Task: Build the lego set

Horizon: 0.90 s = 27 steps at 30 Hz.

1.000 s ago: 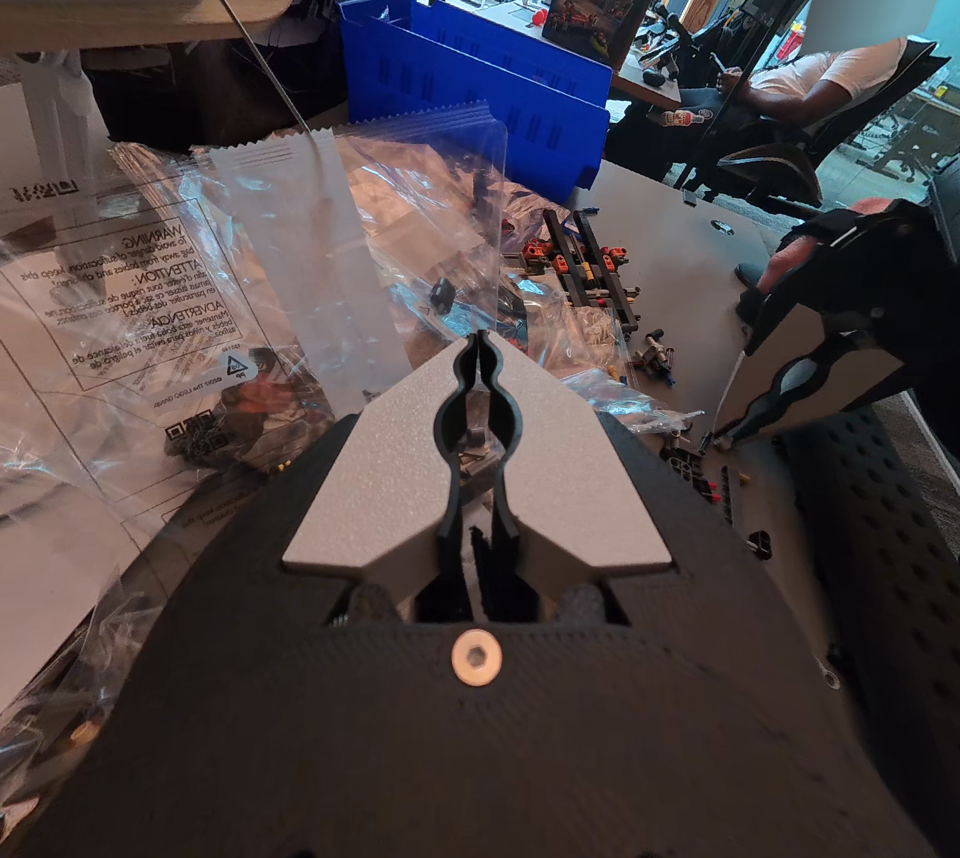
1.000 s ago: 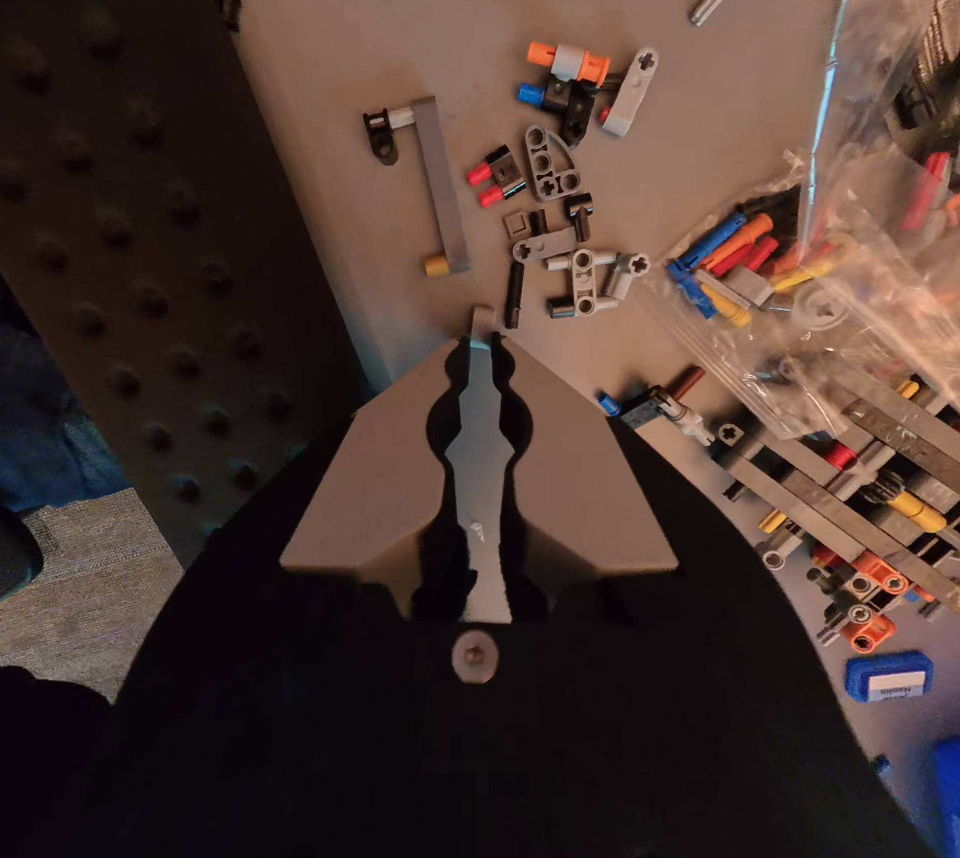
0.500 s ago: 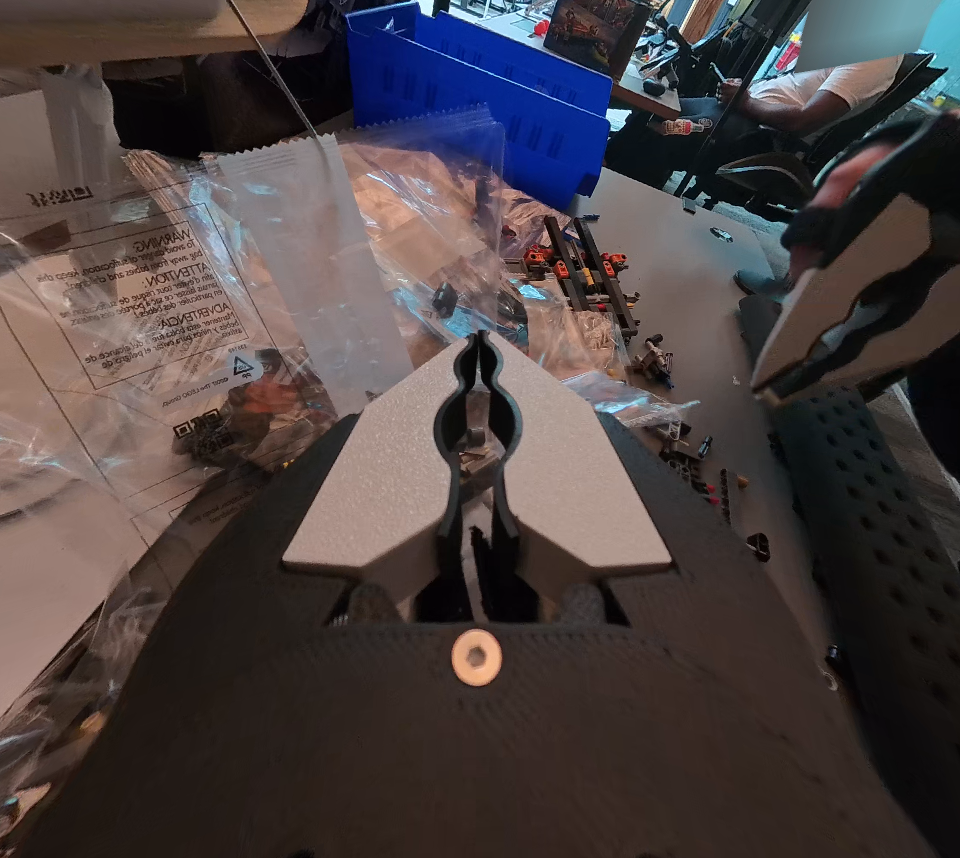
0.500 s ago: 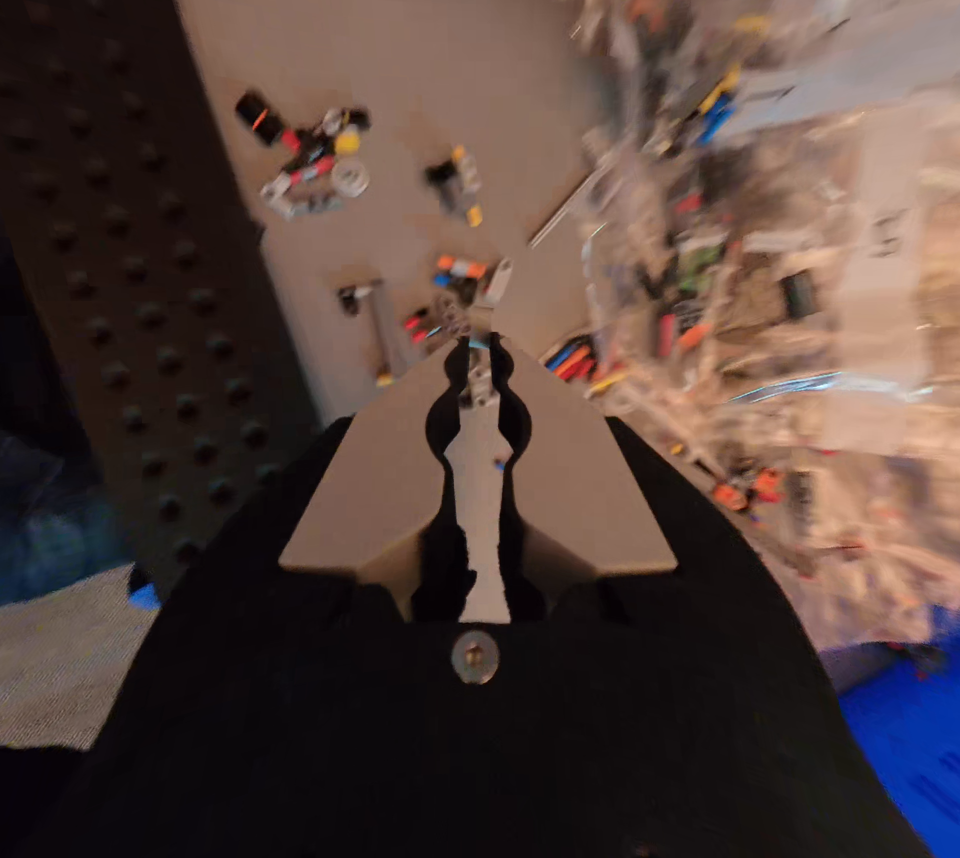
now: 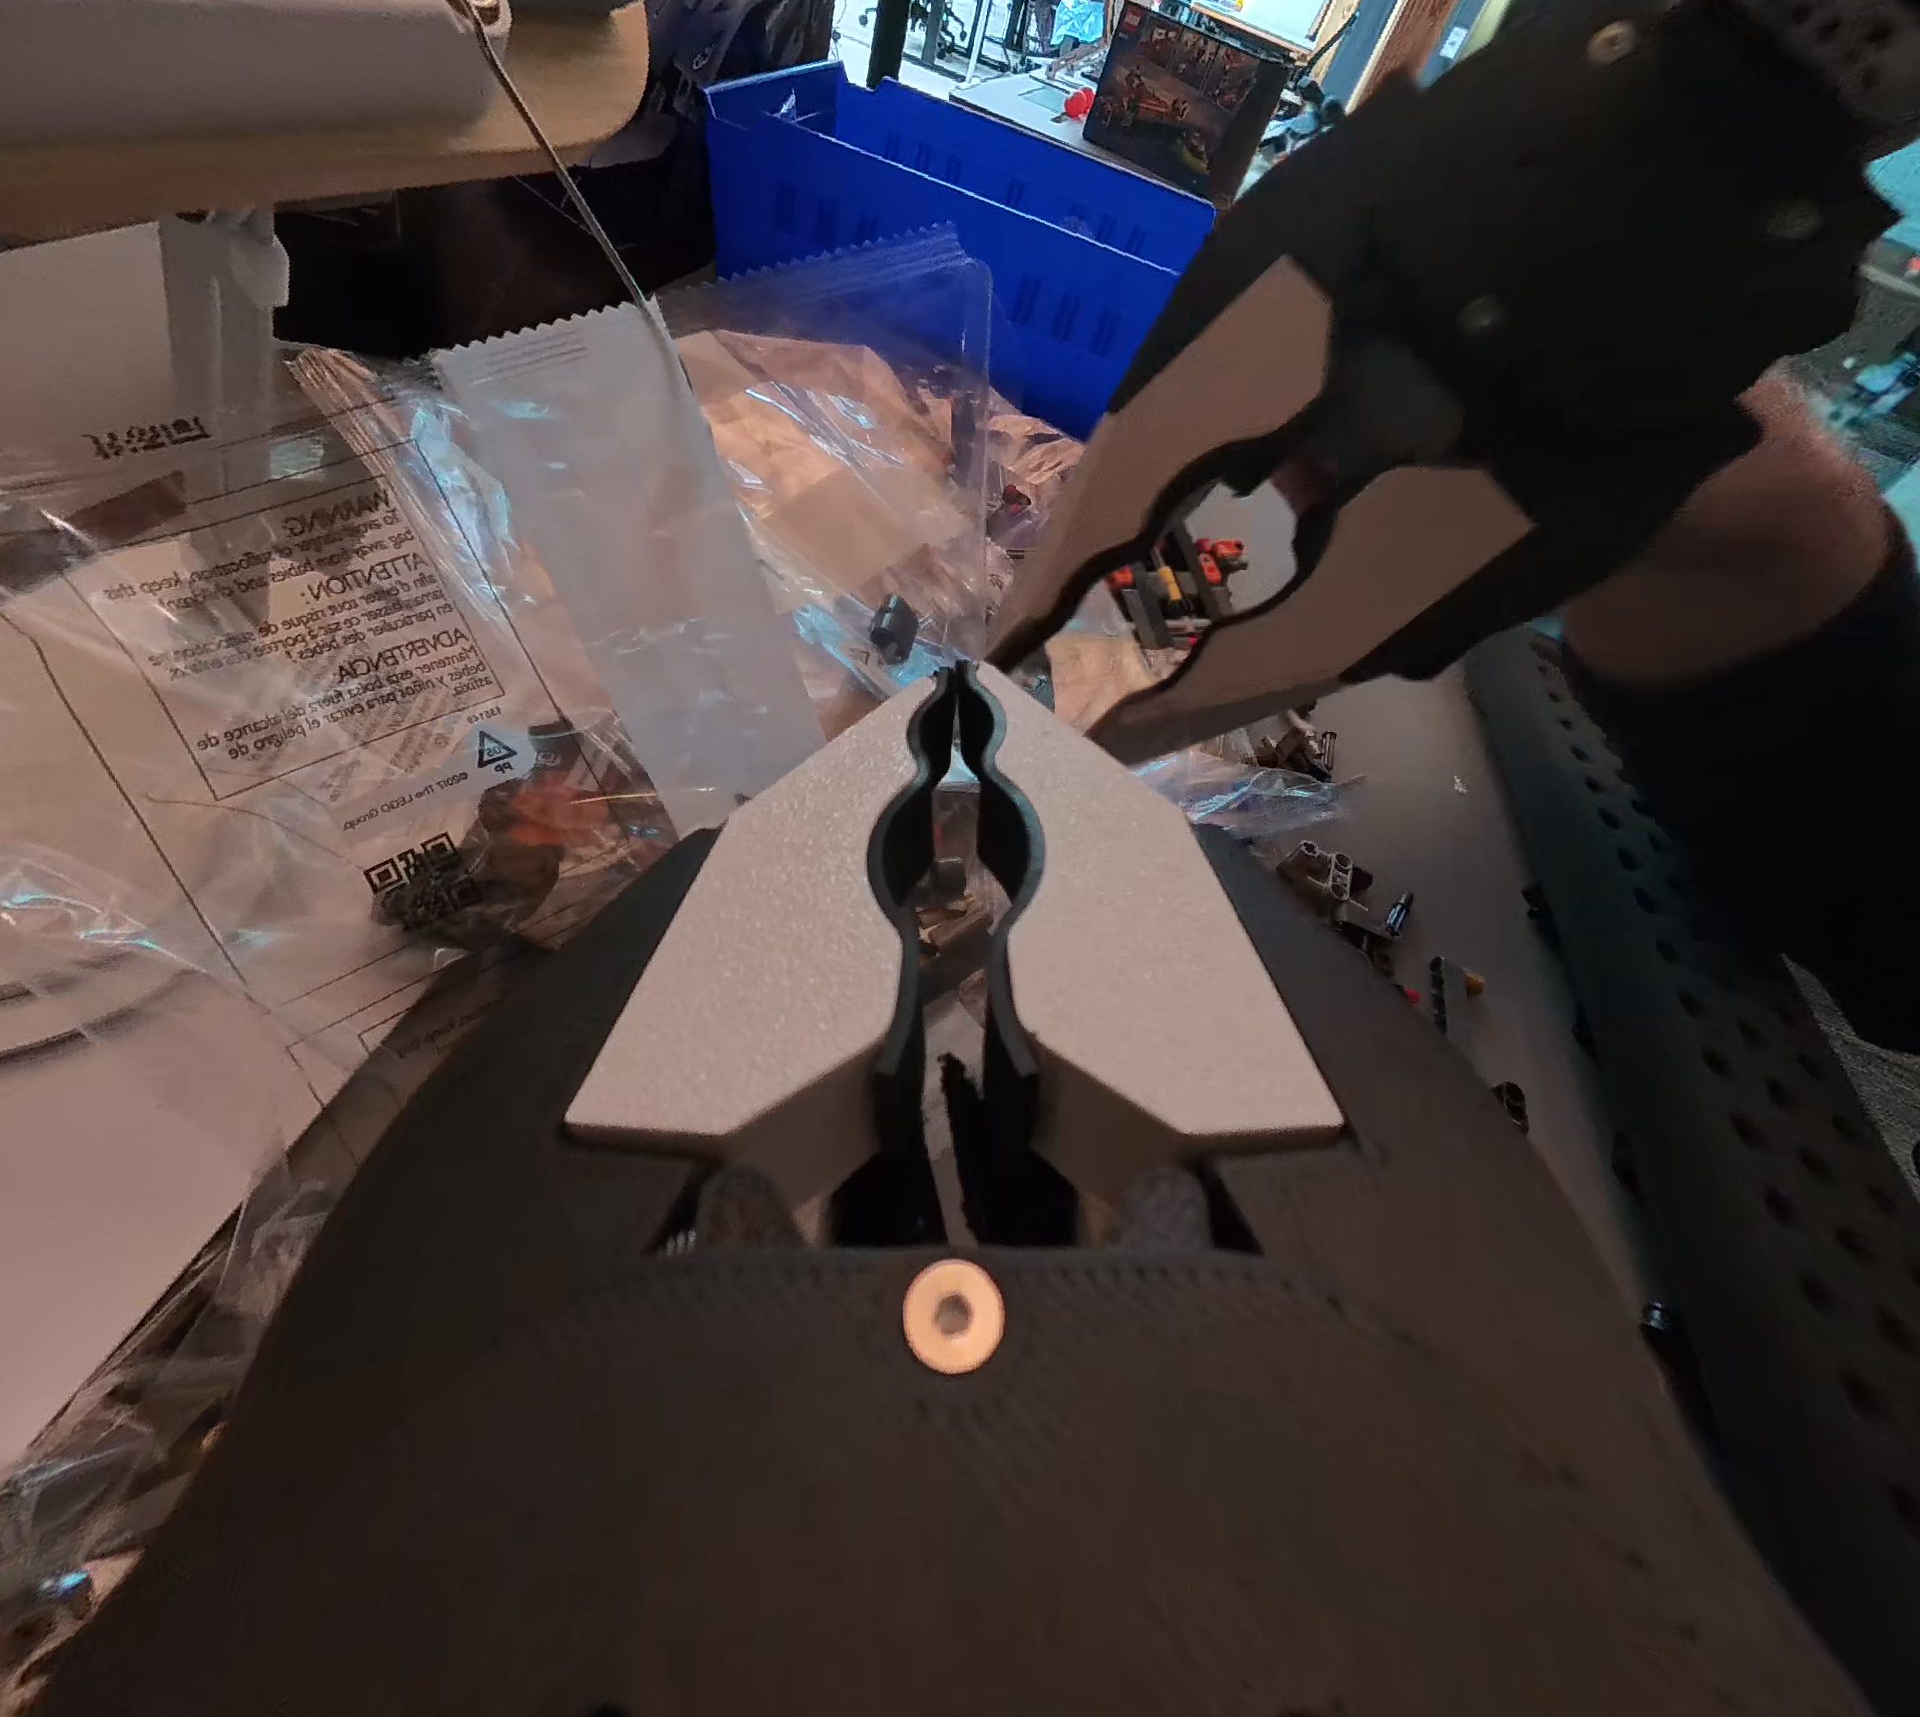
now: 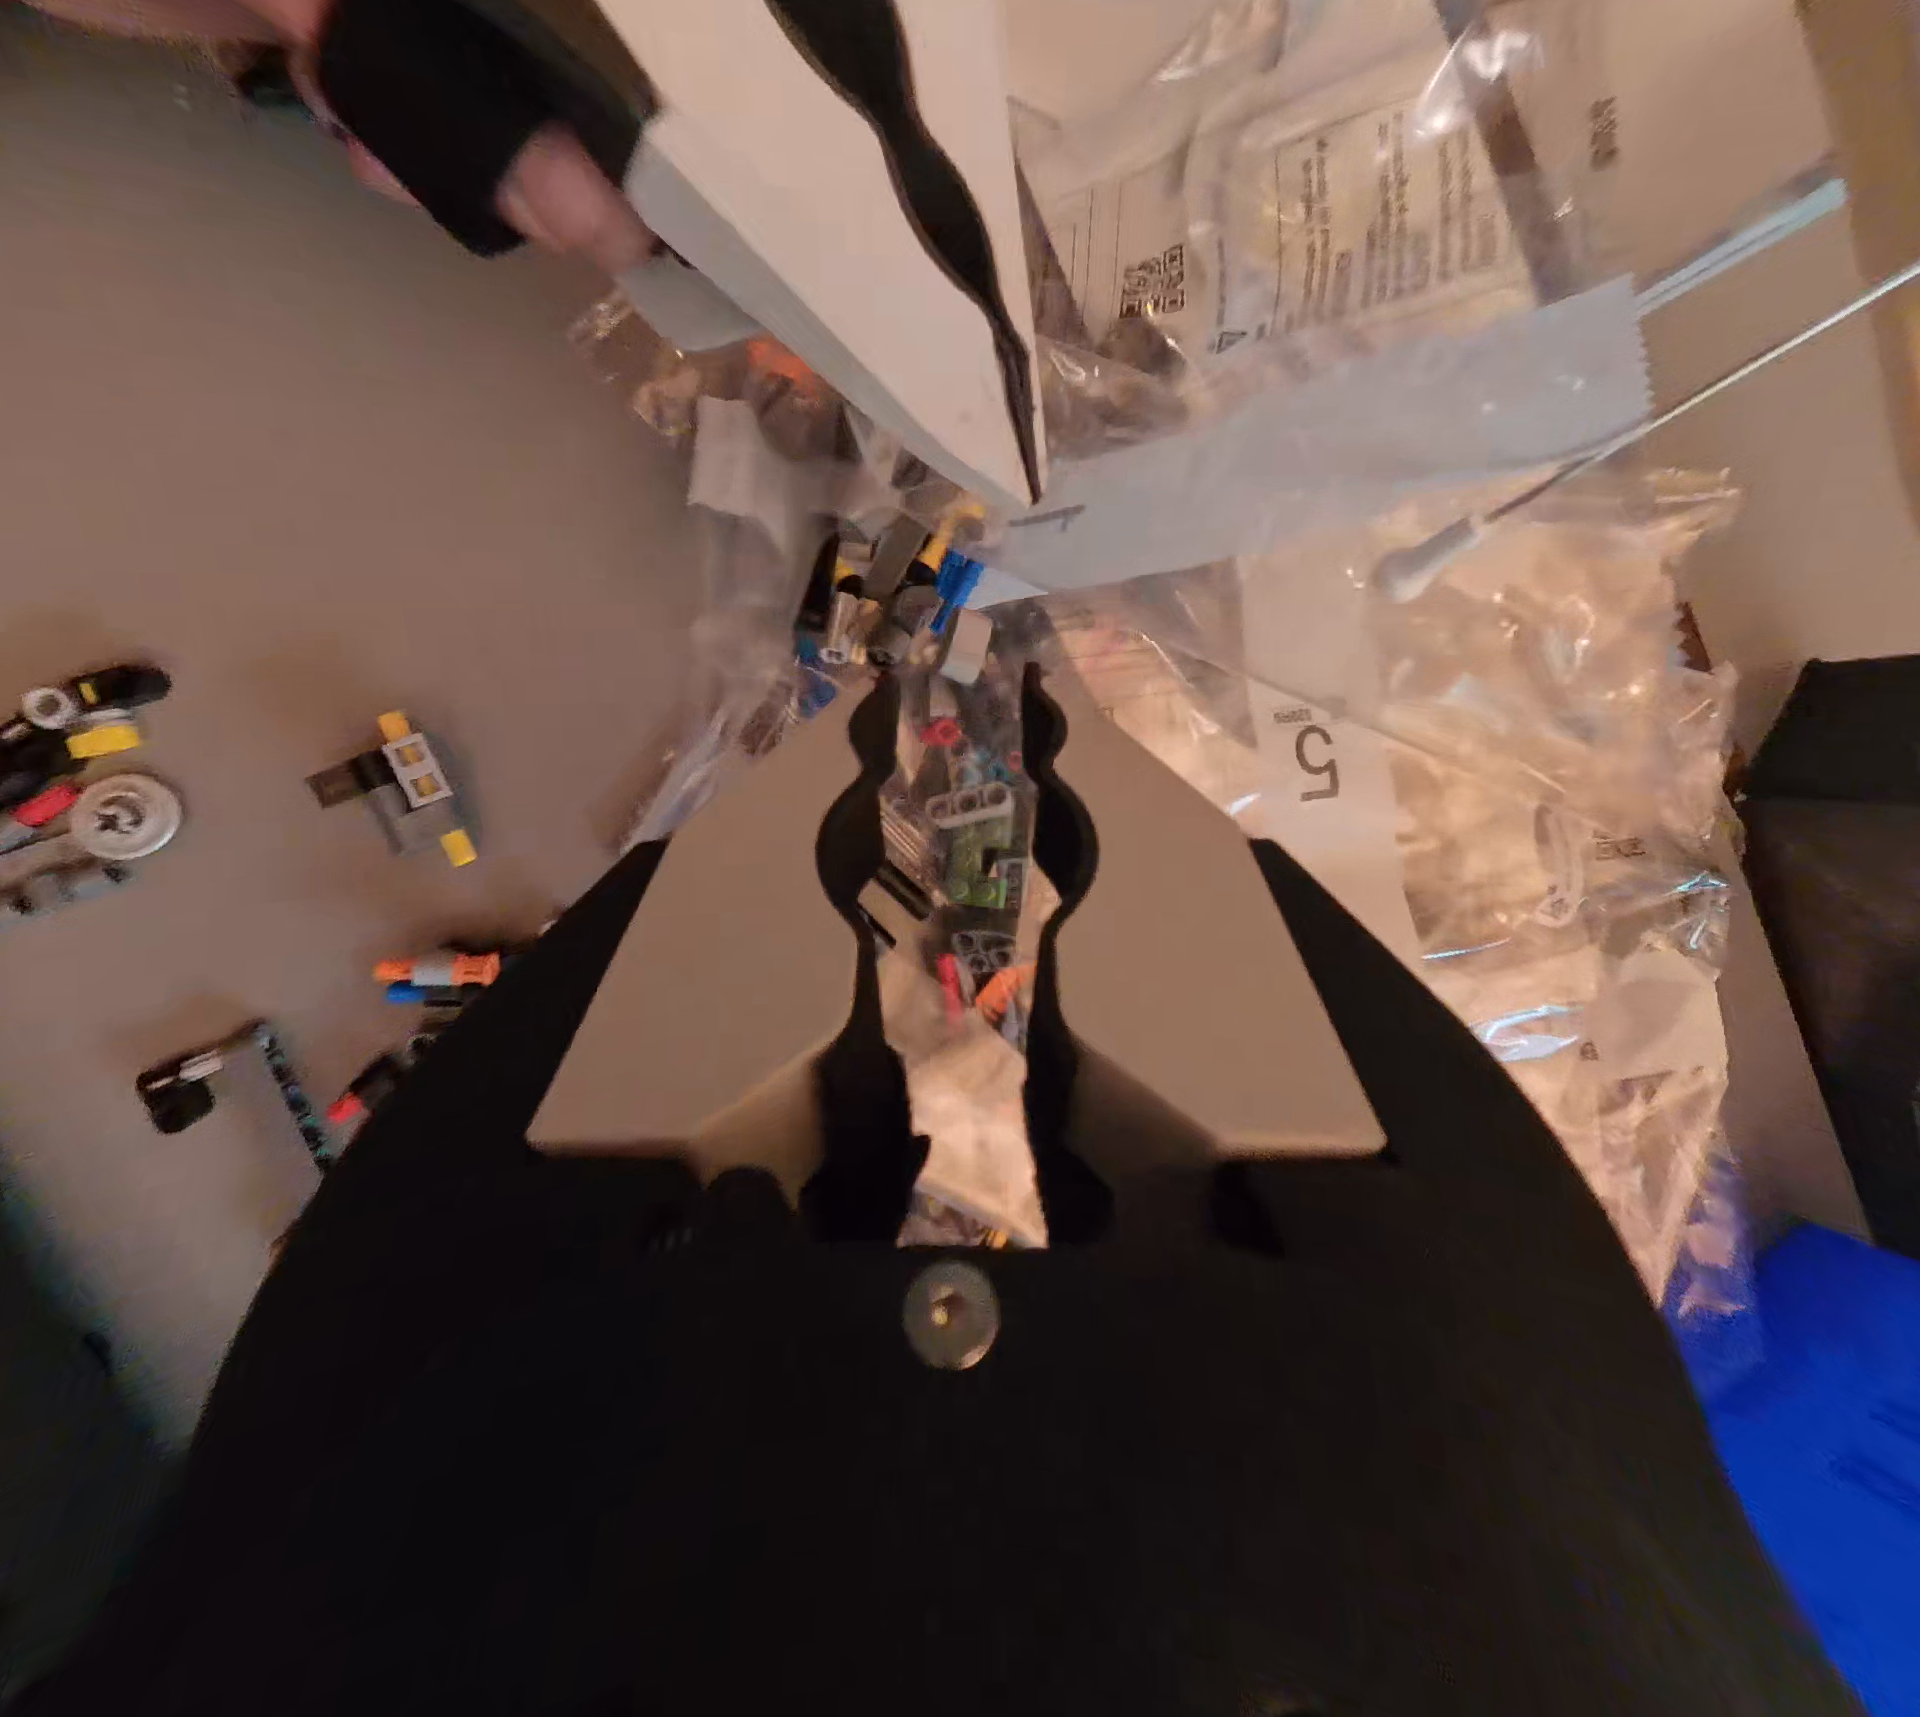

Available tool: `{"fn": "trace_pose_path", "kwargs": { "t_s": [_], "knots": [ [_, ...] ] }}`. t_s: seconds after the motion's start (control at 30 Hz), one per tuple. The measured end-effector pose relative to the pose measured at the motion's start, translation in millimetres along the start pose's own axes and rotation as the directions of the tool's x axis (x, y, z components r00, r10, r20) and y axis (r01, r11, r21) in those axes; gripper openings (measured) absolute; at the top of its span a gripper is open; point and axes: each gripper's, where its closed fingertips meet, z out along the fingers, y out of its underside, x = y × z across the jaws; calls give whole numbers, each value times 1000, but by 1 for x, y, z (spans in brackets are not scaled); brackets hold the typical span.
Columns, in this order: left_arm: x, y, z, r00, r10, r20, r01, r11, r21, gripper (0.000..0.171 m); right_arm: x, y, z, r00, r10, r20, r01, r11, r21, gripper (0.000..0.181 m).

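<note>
The left gripper (image 5: pixel 958 680) is seen with its tips pressed together on the edge of a clear plastic bag (image 5: pixel 665 545), which is held upright above a heap of other bags. The right gripper (image 5: pixel 1049 691) is reached in from the right, parted, its tips just beside the left one's. A blue bin (image 5: pixel 966 213) is set behind, and loose lego pieces (image 5: pixel 1340 878) are scattered on the grey table (image 5: pixel 1444 836).

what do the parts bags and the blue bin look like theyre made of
The parts bags look like thin clear plastic film: glossy, crinkled, see-through, with a zigzag-cut top edge. The blue bin looks like rigid moulded plastic, an even saturated blue with a dull sheen and slotted walls; the exact type cannot be told.
</note>
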Motion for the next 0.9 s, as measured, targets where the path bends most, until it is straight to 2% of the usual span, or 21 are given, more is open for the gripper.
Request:
{"fn": "trace_pose_path", "kwargs": {
  "t_s": [0.13, 0.27, 0.43, 0.57, 0.73, 0.9],
  "knots": [
    [0, 0, 0, 1000, 0, 0, 0, 1000, 1, 0, 5, 3, -4, 1000, 13, -25, -12, 999, 36, 18],
    [0, 0, 0, 1000, 0, 3, 0, 1000, 1, 0, -2, -4, -26, 999, 17, 31, -22, 986, 167, 12],
    [-1, -4, -3, 1000, -3, 4, 2, 1000, 28, 0, 16, 14, -32, 992, 125, 2, -122, 969, 213, 10],
    [-2, -9, -6, 1000, -22, -6, 23, 998, 63, 0, 28, 26, -31, 981, 194, -11, -187, 955, 229, 17],
    [1, -26, -17, 999, -39, -32, 43, 986, 160, 0, 34, 23, -34, 973, 229, -2, -218, 929, 299, 23],
    [10, -54, -39, 998, -33, -54, 48, 953, 300, 0, 49, 10, -61, 965, 257, -54, -205, 868, 453, 20]
  ]
}}
